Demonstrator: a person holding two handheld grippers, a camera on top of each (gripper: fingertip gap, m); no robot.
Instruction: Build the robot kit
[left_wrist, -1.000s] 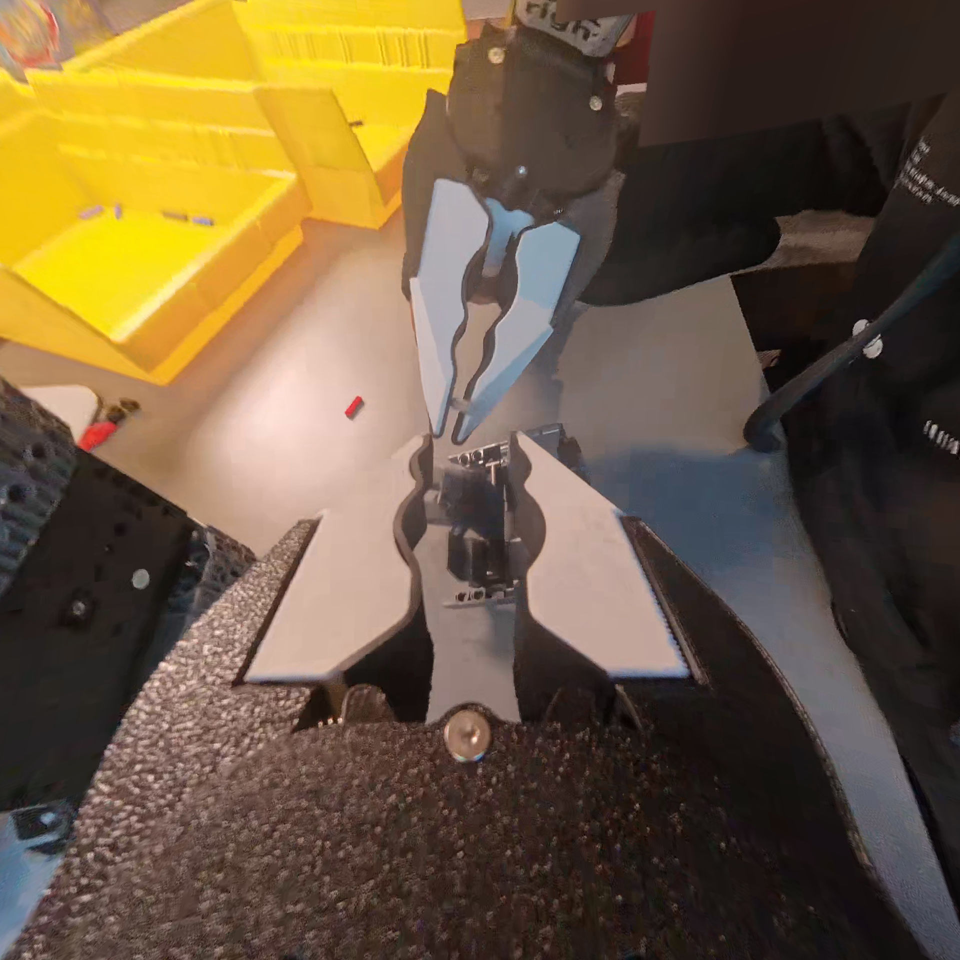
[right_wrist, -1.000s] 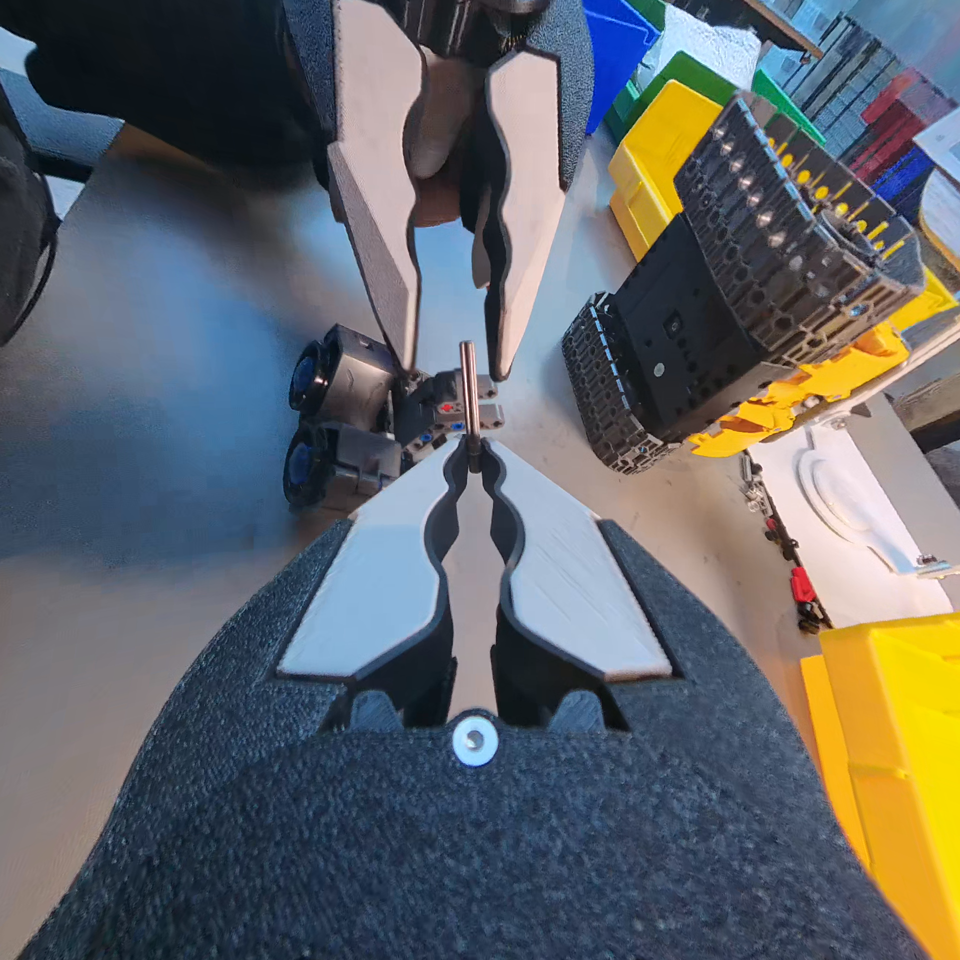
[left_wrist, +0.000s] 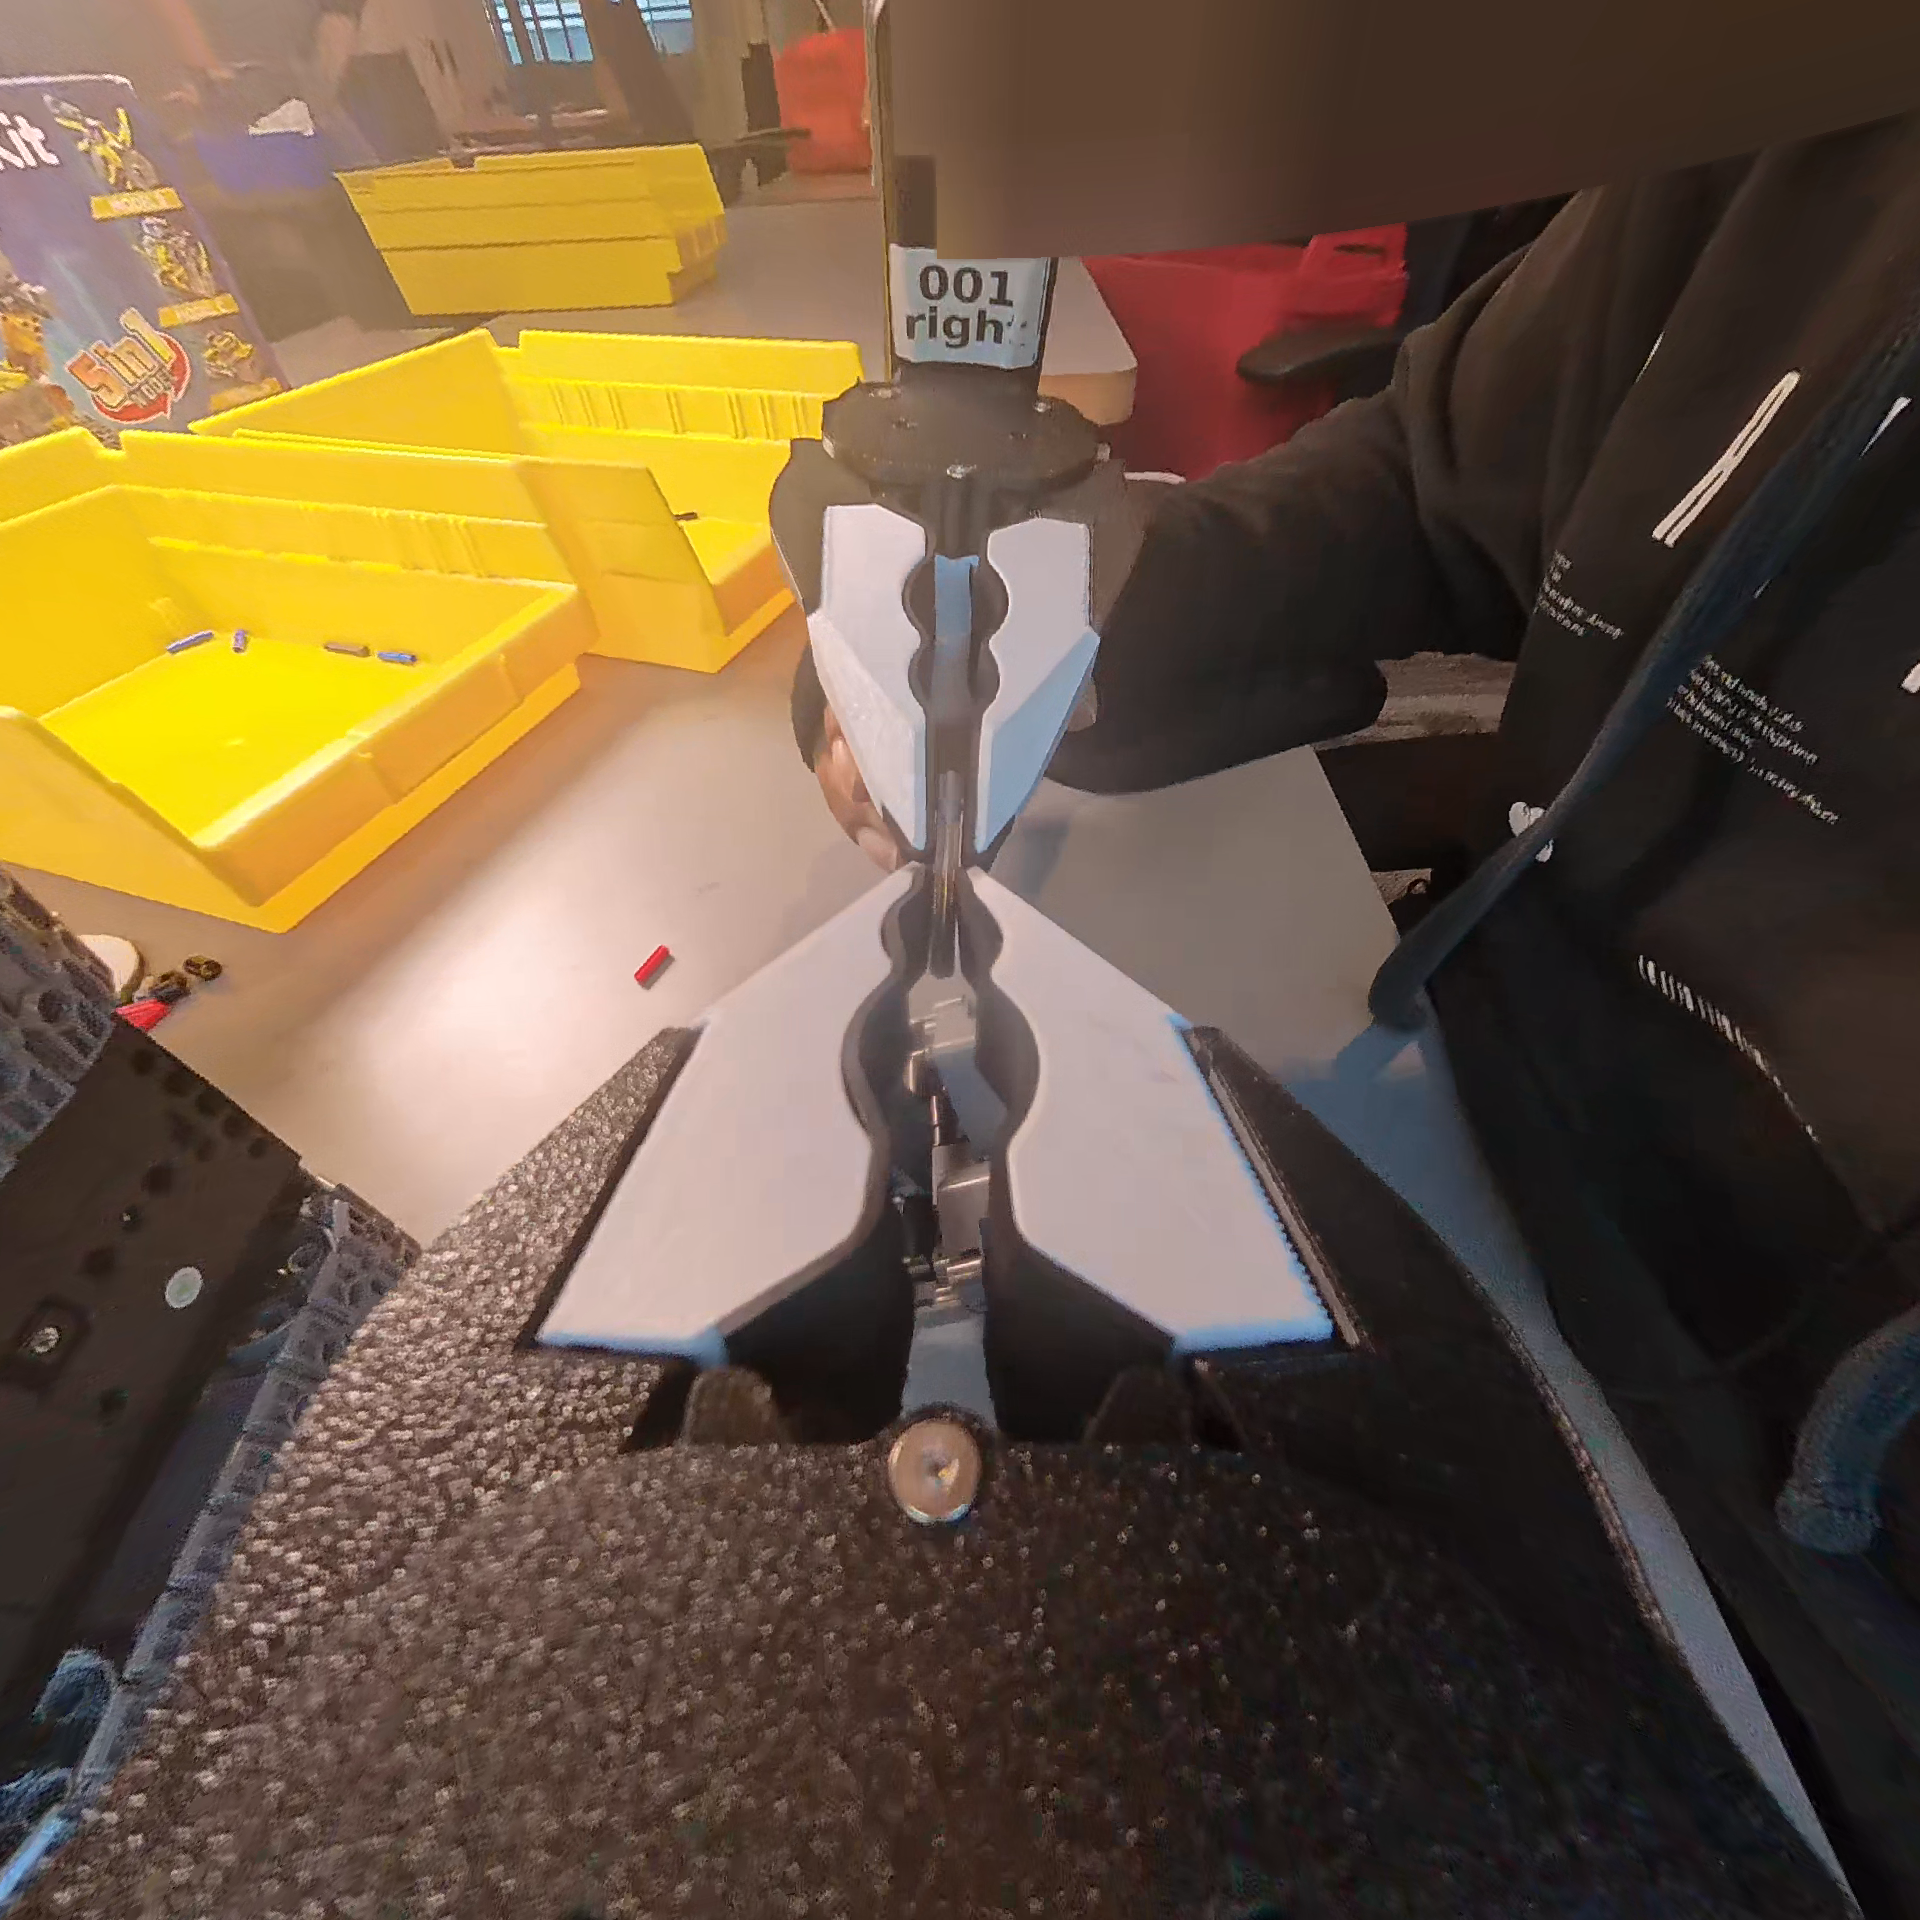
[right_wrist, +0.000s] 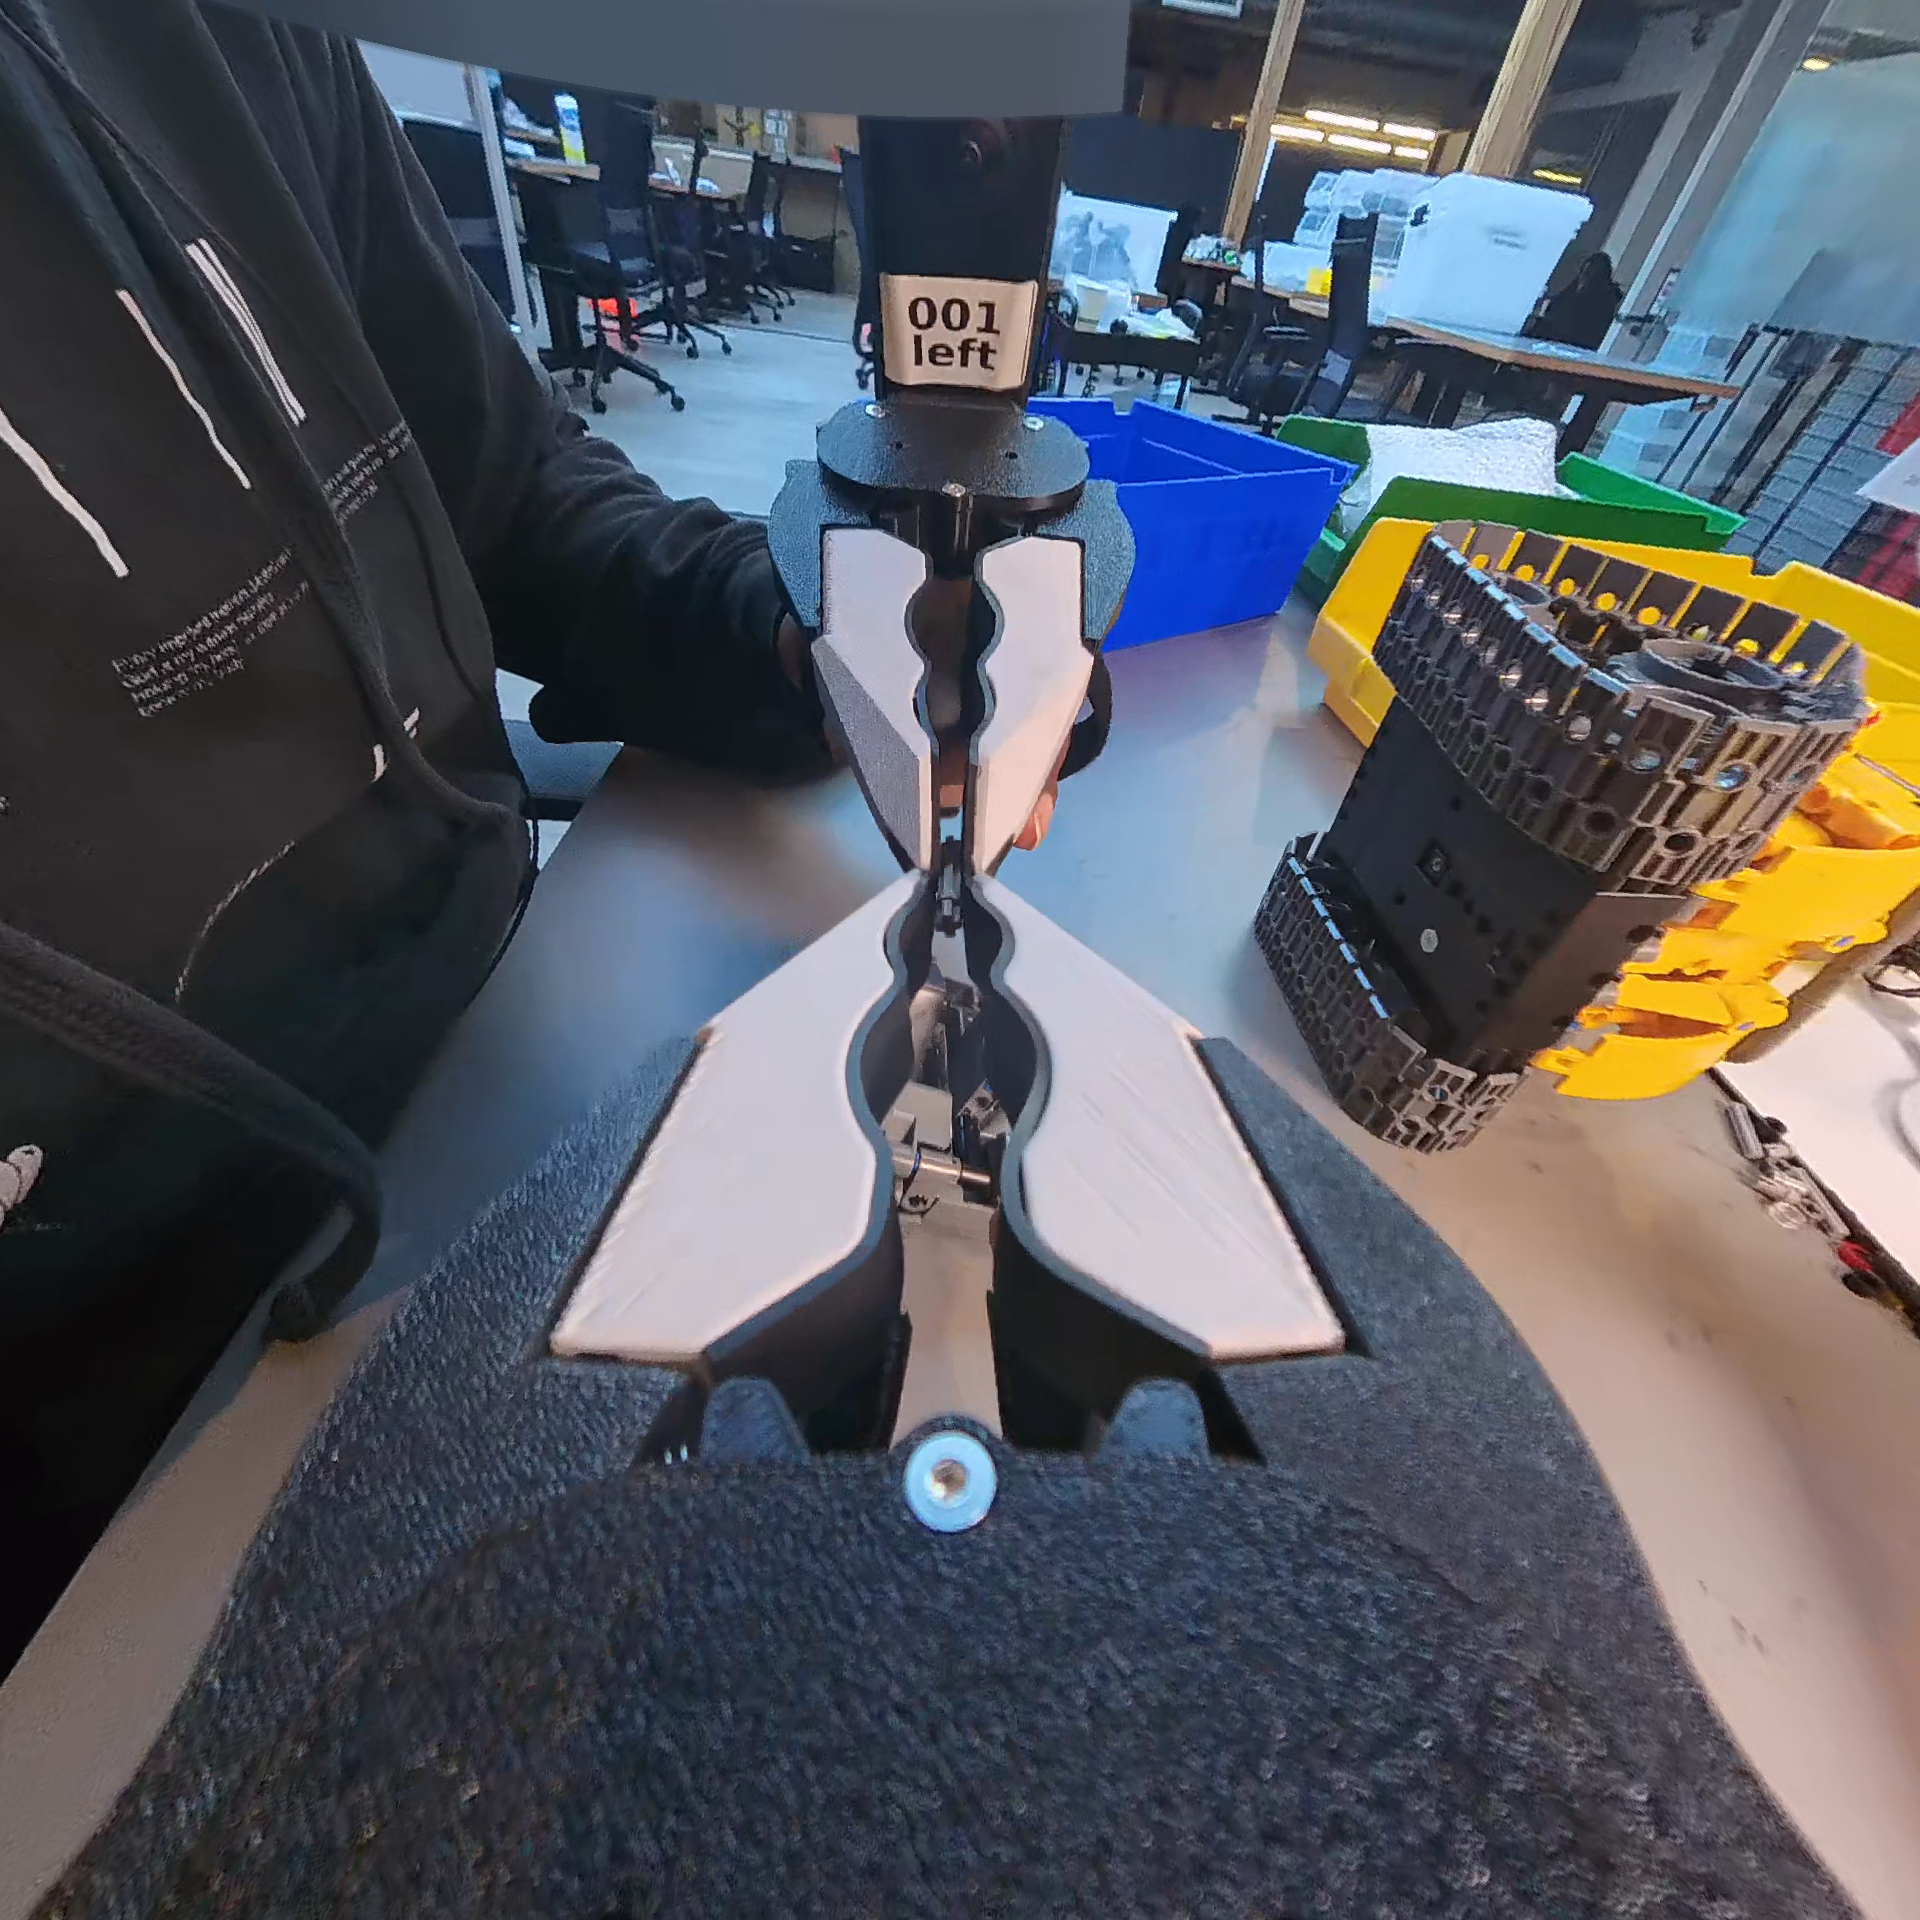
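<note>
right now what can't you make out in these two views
- What the left gripper and right gripper pinch: both views show a thin dark piece between the meeting tips; whose grip holds it is unclear.
- Grey parts below: mostly hidden by the fingers.
- Small pieces in the yellow bin: too small, left view.
- Tracked model: cut off at the right edge.

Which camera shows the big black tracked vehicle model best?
The right wrist view: the tracked vehicle model shows nearly whole, treads and yellow parts, right of the grippers. The left wrist view catches only a dark cropped corner at its left edge.
</note>
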